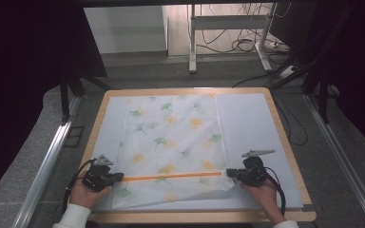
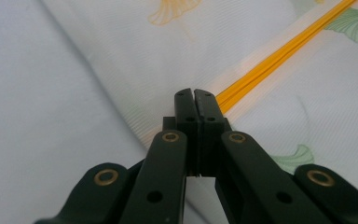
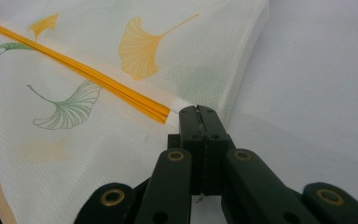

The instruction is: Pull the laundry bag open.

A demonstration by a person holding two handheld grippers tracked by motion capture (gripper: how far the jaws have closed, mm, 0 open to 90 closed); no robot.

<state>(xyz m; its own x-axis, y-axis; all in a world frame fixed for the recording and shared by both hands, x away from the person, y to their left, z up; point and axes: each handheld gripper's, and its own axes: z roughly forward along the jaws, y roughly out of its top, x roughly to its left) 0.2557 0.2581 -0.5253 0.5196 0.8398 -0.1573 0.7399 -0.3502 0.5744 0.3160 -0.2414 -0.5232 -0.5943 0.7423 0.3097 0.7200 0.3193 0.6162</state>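
Observation:
A sheer white cloth (image 1: 171, 137) printed with green and yellow ginkgo leaves lies on the pale mat (image 1: 252, 128) of a wooden table (image 1: 185, 90). An orange band (image 1: 171, 176) runs across its near part, pulled straight between my grippers. My left gripper (image 1: 119, 177) is shut on the cloth at the band's left end, and its jaws (image 2: 195, 93) meet beside the orange band (image 2: 270, 58). My right gripper (image 1: 229, 173) is shut on the cloth at the band's right end, where the jaws (image 3: 198, 111) pinch the fabric just past the orange band (image 3: 88, 74).
Bare mat lies right of the cloth and in a narrow strip to its left. Metal rails (image 1: 47, 161) flank the table on both sides. Beyond the far edge stand white desk legs (image 1: 192, 42) with loose cables (image 1: 247, 45) on the floor.

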